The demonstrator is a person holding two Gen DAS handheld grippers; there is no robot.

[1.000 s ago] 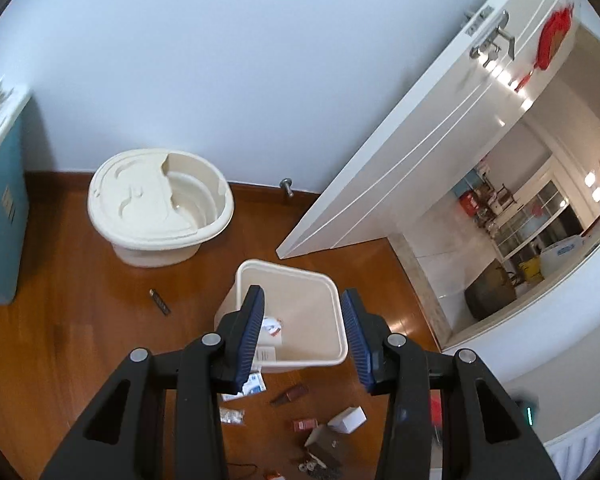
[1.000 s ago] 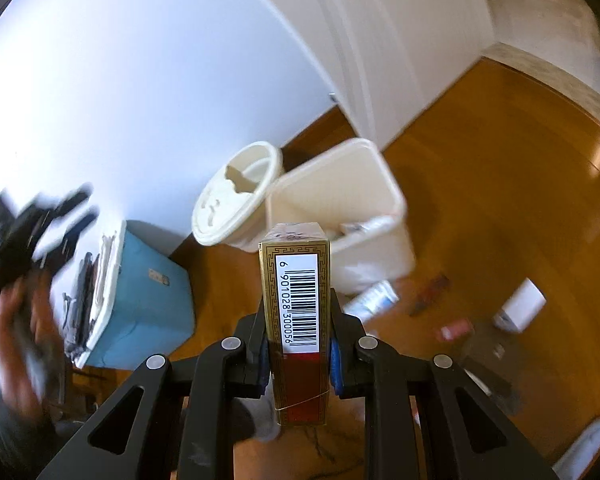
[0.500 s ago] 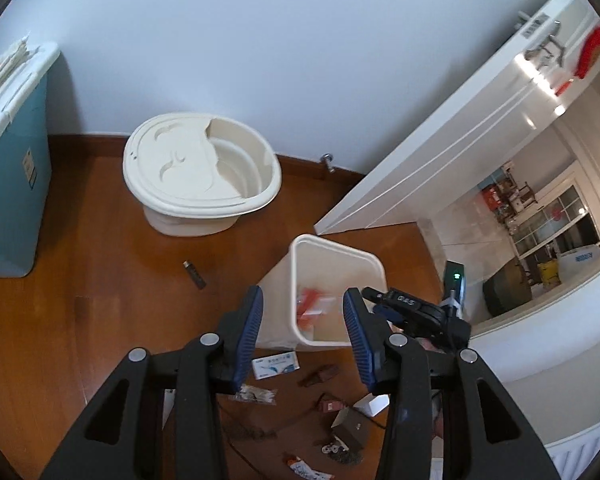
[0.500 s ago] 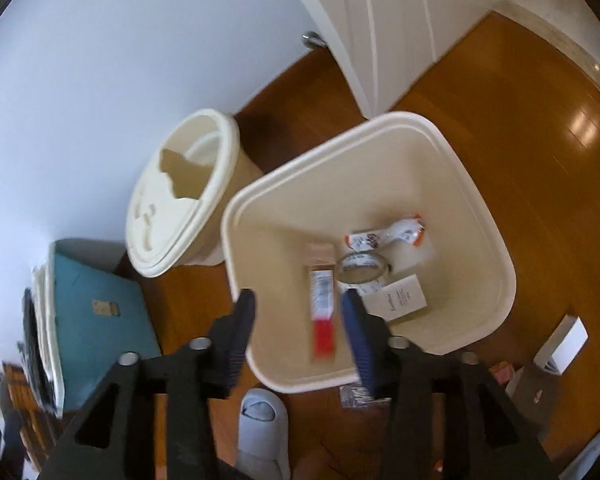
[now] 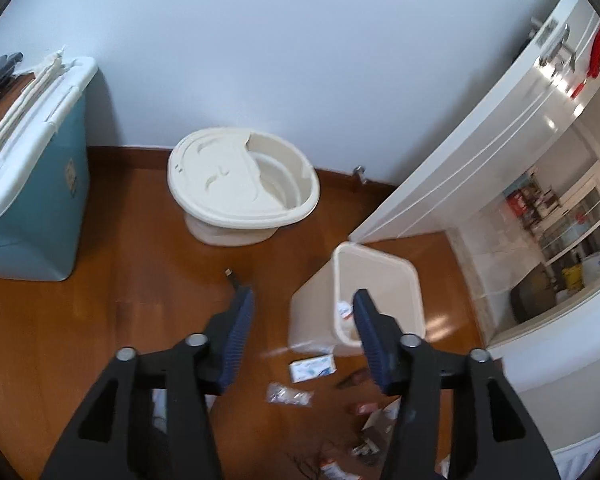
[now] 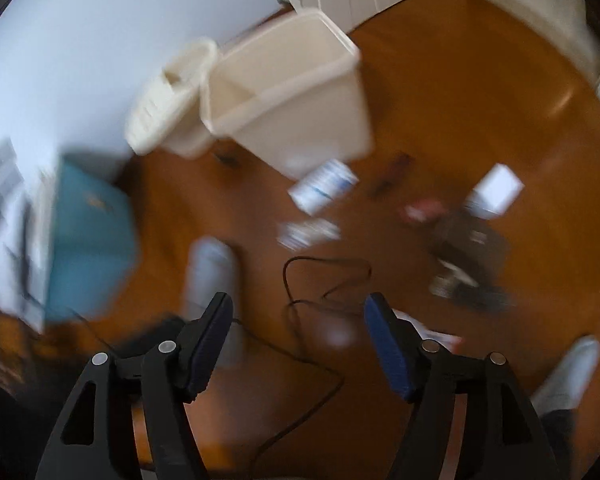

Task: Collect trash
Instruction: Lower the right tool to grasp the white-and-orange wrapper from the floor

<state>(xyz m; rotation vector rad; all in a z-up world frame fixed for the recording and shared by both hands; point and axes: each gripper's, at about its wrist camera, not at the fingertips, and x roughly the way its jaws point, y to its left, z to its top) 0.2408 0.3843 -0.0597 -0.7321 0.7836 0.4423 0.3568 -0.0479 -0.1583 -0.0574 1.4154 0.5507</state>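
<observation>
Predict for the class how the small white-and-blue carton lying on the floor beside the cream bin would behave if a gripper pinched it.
The white-and-blue carton looks like thin cardboard, so probably light and easily crushed. Lying flat on glossy wooden floor, it may slide rather than tip. Its flat faces should suit a grip.

Cream bin point(image 5: 376, 288) — teal box point(image 5: 32, 216), white lid — orange-brown floor point(image 5: 100, 320)

Both cameras are looking steeply down from above the wooden floor point(image 5: 60, 340). The left one is facing the wall point(image 5: 300, 60) and open door point(image 5: 480, 160); the right, badly blurred, is pointing nearer straight down. Both are sharing the bin point(image 5: 320, 312) point(image 6: 300, 112), the round tub point(image 5: 240, 192) point(image 6: 168, 108) and the blue box point(image 5: 32, 208) point(image 6: 88, 236).
</observation>
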